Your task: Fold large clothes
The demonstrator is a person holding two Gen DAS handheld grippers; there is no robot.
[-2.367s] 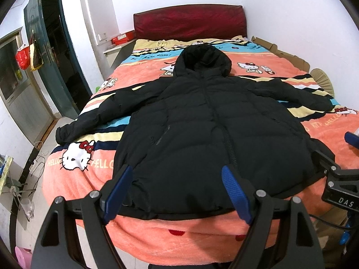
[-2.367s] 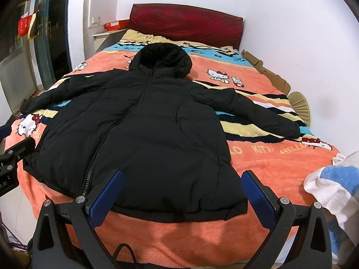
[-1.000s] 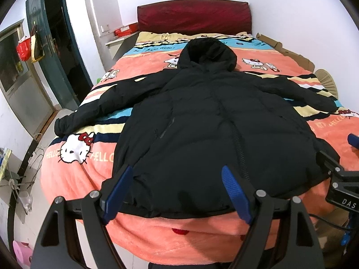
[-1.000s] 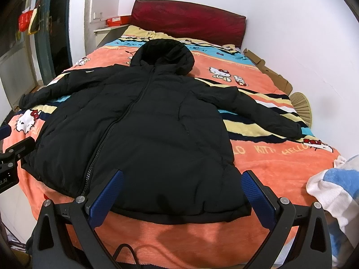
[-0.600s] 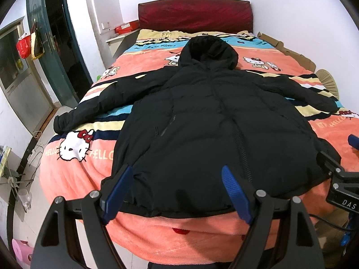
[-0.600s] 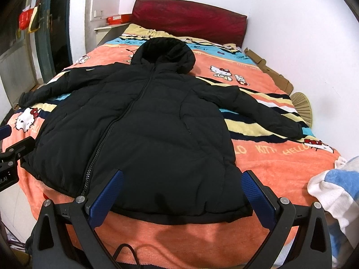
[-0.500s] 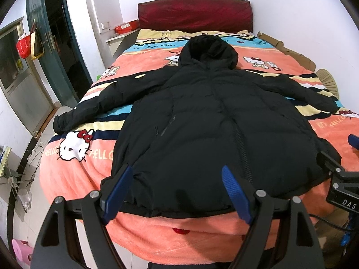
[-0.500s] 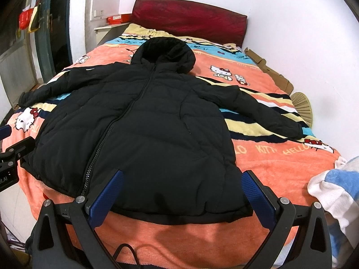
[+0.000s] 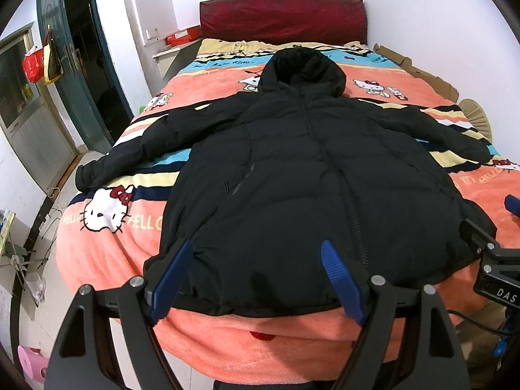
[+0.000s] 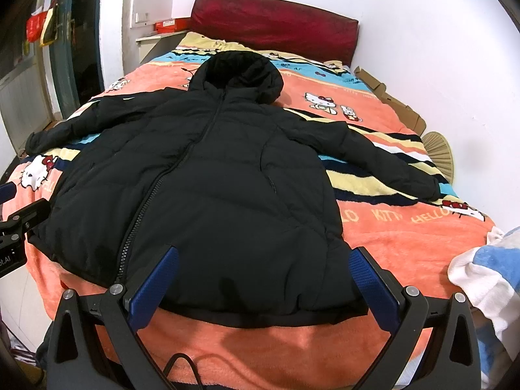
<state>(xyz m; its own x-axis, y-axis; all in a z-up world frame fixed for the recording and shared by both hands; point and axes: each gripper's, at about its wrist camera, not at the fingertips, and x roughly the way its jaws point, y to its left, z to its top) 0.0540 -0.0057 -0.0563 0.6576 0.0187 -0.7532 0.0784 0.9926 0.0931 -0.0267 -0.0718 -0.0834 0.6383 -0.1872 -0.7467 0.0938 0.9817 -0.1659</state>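
1. A black hooded puffer jacket (image 9: pixel 312 175) lies flat and zipped on a bed (image 9: pixel 227 341), front up, with its hood toward the dark red headboard (image 9: pixel 282 16) and its hem near the foot edge.
2. Both sleeves are spread outward: one reaches toward the door side of the bed, the other toward the white wall (image 10: pixel 438 48).
3. The bed is covered by an orange fleece blanket (image 10: pixel 406 237) with cartoon cat prints and yellow, navy and blue stripes.
4. The left gripper (image 9: pixel 256 273) is spread wide and holds nothing; it hovers over the jacket's hem, and its blue fingertips (image 9: pixel 338 279) frame the lower left front panel.
5. The right gripper (image 10: pixel 265 279) is likewise spread wide and empty, poised over the hem on the other side of the zipper.
6. A dark green door (image 9: pixel 74 74) stands beside the bed, with a red bag (image 9: pixel 32 65) hanging near it.
7. A red box (image 9: pixel 178 36) sits on a white ledge (image 9: pixel 172 52) beside the headboard.
8. Flattened cardboard (image 10: pixel 393 100) and a woven fan (image 10: pixel 438 152) lie between the bed and the wall.
9. A white and blue cloth (image 10: pixel 487 269) sits at the bed's near right corner.
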